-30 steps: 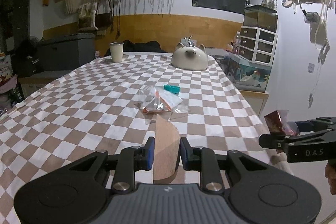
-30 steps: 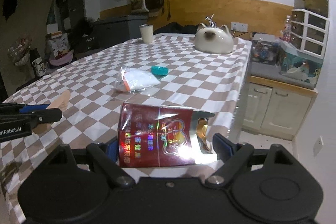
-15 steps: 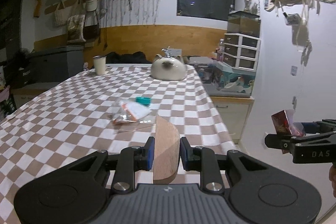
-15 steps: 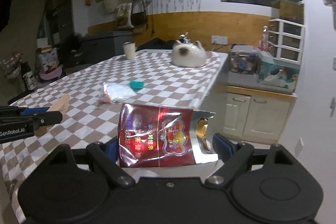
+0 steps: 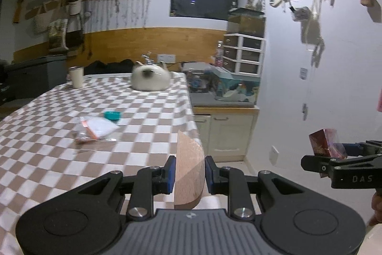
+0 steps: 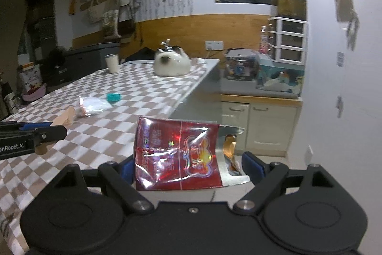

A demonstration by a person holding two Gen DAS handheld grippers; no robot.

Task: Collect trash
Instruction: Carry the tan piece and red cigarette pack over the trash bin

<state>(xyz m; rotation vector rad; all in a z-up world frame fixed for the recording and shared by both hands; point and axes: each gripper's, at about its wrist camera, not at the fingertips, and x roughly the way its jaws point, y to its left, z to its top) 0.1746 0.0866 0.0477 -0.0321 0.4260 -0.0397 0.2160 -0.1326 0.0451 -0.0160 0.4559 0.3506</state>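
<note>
My left gripper is shut on a flat tan piece of cardboard that stands on edge between its blue pads, held near the checked table's right edge. My right gripper is shut on a shiny red cigarette pack with a torn silver end, held off the table over the floor. That pack and the right gripper show at the right of the left wrist view. On the table lie a crumpled clear plastic bag and a teal bottle cap.
The brown-and-white checked table also bears a cream cup and a white cat-shaped holder at its far end. A low cabinet with boxes stands against the right wall. Bare floor lies between table and cabinet.
Both grippers have drawn back and swung right, away from the table, still holding the cardboard and the red pack. The bag and cap look farther off.
</note>
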